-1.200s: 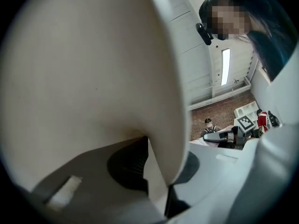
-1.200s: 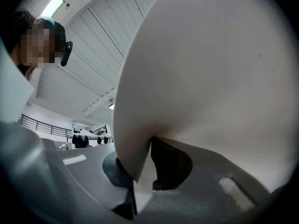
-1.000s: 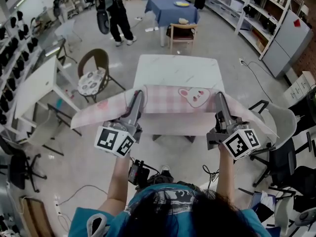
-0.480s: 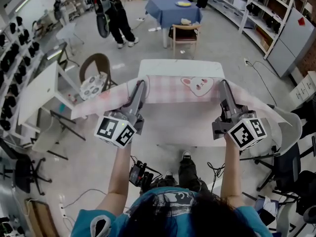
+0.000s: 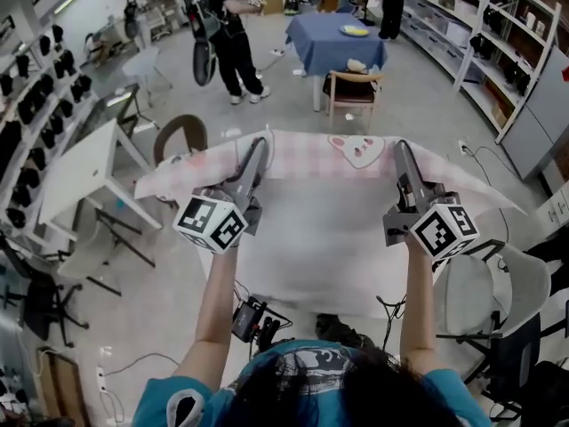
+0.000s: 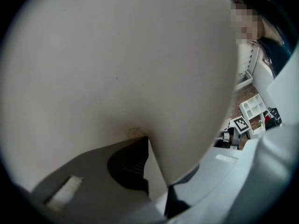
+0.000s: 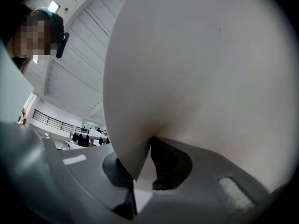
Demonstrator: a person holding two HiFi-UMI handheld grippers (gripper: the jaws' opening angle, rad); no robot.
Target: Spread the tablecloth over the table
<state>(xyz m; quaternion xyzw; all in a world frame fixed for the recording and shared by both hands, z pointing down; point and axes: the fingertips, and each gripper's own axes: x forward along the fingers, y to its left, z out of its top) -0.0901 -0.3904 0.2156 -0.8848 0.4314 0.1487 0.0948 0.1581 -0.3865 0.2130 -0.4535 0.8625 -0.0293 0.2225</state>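
Observation:
The tablecloth (image 5: 320,229) is pink-checked with a bunny picture (image 5: 360,149) and hangs stretched between my two grippers, its white underside facing me. It hides the table below. My left gripper (image 5: 258,145) is shut on the cloth's upper edge at the left, my right gripper (image 5: 400,147) on the same edge at the right. White cloth (image 6: 117,55) fills the left gripper view and is pinched between the jaws (image 6: 147,141). In the right gripper view the cloth (image 7: 201,55) is likewise clamped between the jaws (image 7: 149,143).
A brown chair (image 5: 182,136) and a white side table (image 5: 84,163) stand at the left. Farther back are a wooden chair (image 5: 356,87), a blue-covered table (image 5: 338,38) and a standing person (image 5: 231,34). A grey chair (image 5: 498,292) sits at the right.
Both grippers have moved forward and slightly up with the cloth. The bare tabletop seen earlier beyond the cloth is now covered.

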